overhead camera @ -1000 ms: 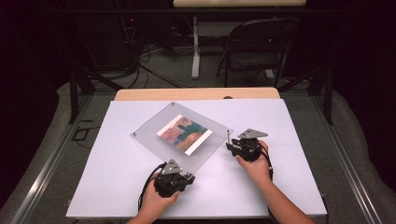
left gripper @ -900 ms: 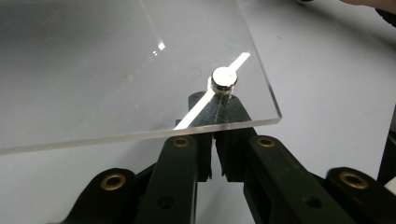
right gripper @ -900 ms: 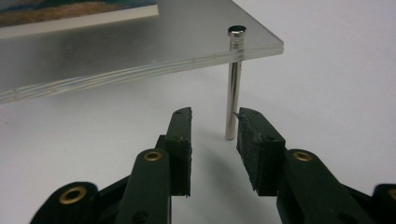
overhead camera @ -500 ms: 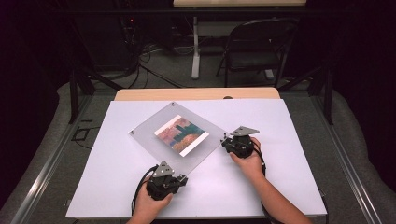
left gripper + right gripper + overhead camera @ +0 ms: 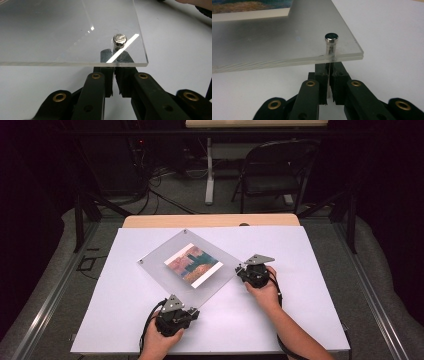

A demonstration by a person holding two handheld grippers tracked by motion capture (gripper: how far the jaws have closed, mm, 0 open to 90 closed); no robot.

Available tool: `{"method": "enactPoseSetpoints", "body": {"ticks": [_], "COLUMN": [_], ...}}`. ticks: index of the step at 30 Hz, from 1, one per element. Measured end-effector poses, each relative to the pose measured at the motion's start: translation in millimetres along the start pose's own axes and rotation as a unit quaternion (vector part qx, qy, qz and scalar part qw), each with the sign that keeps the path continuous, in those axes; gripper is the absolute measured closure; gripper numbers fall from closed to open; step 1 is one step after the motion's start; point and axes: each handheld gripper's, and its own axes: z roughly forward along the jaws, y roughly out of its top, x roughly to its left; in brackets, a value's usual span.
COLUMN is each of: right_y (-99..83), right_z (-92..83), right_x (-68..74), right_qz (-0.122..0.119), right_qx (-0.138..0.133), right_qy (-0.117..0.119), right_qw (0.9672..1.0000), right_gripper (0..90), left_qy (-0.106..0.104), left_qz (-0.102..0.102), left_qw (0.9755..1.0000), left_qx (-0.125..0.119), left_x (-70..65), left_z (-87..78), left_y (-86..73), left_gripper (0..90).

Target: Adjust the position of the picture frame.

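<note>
Overhead, photo (image 5: 192, 265) visible; tongs views show corner studs (image 5: 119, 40).

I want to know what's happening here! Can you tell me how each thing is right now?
Acrylic photo frame: flat on the table, turned like a diamond.
Picture: inside the frame, face up.
Left gripper: shut on the near corner's metal post.
Right gripper: just closed on the right corner's post.
Chair: empty, behind the table.

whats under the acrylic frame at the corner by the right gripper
The right gripper has just closed, jaws under the acrylic frame, apparently on the metal post. The post's lower end is hidden by the jaws.
</note>
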Motion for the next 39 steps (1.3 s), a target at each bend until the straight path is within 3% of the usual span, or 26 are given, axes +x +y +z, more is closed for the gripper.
{"method": "enactPoseSetpoints", "body": {"ticks": [9,15,28,39], "right_y": [0.0,1.0,4.2,-7.5], "right_z": [-0.4,-3.3,-33.6,-60.8], "right_x": [-0.5,-1.0,4.0,13.1], "right_qz": [0.002,0.002,-0.002,0.017], "right_qx": [0.000,-0.002,-0.017,-0.012], "right_qy": [0.003,0.013,0.019,0.020], "right_qw": [1.0000,0.9999,0.9997,0.9996], "right_gripper": [85.2,85.3,85.5,85.5], "left_qy": [0.011,0.002,-0.003,0.002], "left_qz": [0.009,0.010,-0.023,-0.035], "left_qw": [0.9999,0.9999,0.9994,0.9989], "left_qx": [0.010,0.009,-0.026,-0.031], "left_x": [-2.0,0.5,20.5,36.5], "left_z": [3.3,-1.0,-18.4,-19.2], "left_y": [0.1,1.7,10.5,18.7], "left_gripper": [85.0,85.2,85.3,85.2]}}
